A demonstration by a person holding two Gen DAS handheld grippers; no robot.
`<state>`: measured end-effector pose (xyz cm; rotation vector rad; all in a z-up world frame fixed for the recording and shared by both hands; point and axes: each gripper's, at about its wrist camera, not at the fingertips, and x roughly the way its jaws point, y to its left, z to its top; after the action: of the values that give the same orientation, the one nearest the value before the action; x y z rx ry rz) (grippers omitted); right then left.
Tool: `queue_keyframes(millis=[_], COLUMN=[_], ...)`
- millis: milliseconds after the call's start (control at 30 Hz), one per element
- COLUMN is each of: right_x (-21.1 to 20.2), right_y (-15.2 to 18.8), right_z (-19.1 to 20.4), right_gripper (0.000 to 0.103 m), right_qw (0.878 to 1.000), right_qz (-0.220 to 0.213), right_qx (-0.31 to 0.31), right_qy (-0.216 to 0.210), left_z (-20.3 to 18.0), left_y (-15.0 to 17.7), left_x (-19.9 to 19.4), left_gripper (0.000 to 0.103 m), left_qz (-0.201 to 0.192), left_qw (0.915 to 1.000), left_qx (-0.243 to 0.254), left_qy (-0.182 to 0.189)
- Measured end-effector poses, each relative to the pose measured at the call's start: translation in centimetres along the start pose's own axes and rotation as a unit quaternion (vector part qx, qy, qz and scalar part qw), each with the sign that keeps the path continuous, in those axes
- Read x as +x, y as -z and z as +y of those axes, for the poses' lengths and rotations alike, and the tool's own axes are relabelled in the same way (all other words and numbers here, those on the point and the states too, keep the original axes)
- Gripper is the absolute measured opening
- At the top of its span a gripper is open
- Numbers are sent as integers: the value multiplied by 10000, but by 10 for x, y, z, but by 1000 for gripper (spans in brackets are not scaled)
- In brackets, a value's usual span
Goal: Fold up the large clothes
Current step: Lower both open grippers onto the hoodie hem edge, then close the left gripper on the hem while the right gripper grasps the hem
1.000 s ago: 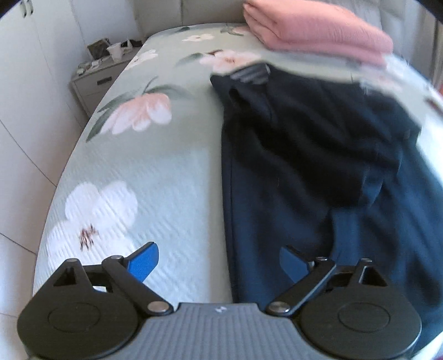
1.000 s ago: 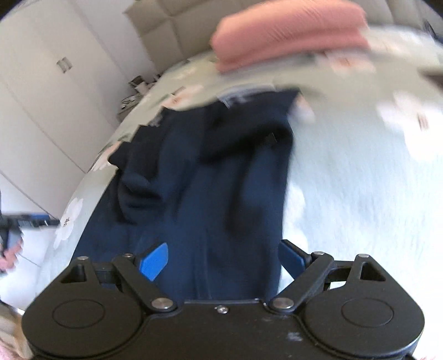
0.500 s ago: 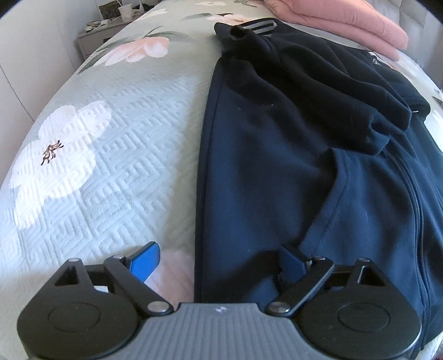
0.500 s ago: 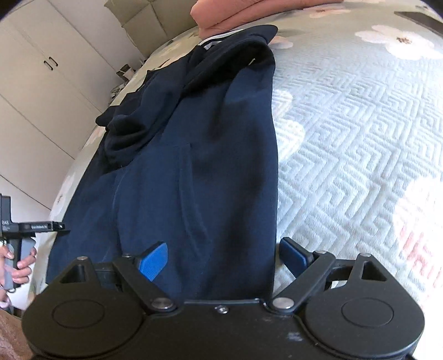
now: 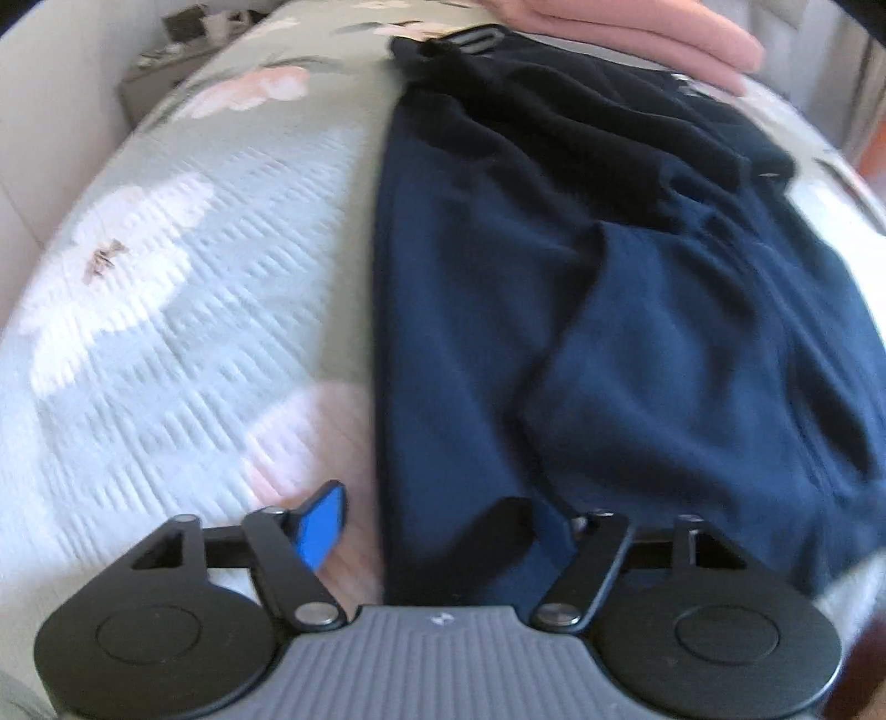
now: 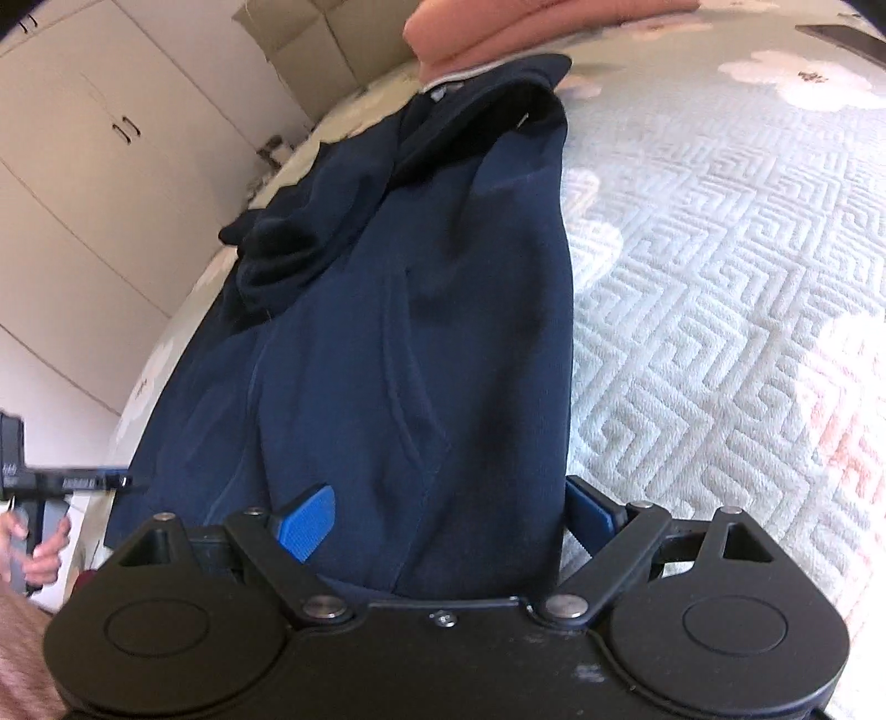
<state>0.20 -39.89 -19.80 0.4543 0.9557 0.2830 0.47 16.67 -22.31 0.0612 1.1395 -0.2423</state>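
One dark blue jacket (image 5: 581,310) is lying on one bed cover (image 5: 183,332) with flowers on it. One pink folded blanket (image 5: 637,27) is sitting at the far end. Two grippers are showing, the left gripper (image 5: 443,520) and the right gripper (image 6: 443,518), each with two blue fingers (image 6: 305,520). One small bedside table (image 5: 160,72) is standing by the wall. One hand (image 6: 39,548) is showing.
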Motion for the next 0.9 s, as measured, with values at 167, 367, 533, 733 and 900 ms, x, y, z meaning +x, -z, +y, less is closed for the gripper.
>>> queue_keyframes(millis=[167, 367, 533, 733, 900], right_x=[-6, -5, 8, 0, -10], right_y=[7, 8, -5, 3, 19], right_z=[-6, -33, -50, -57, -57], right_gripper=[103, 89, 87, 71, 62], right_qw=[9986, 9930, 9818, 9794, 9788], right_qz=[10, -236, -594, -547, -389], right_qx=[123, 655, 1239, 1393, 1289], right_qy=[-511, -950, -1312, -1353, -1541], left_z=[16, 20, 22, 31, 44], left_y=[14, 11, -7, 11, 22], left_x=[-8, -8, 5, -2, -5], left_gripper=[54, 35, 33, 28, 27], left_qz=[-173, -413, -508, -316, -245], left_qw=[9984, 9957, 9922, 9883, 9799], left_qx=[-414, -544, -855, -837, -1259], left_qy=[348, 619, 749, 1235, 1530])
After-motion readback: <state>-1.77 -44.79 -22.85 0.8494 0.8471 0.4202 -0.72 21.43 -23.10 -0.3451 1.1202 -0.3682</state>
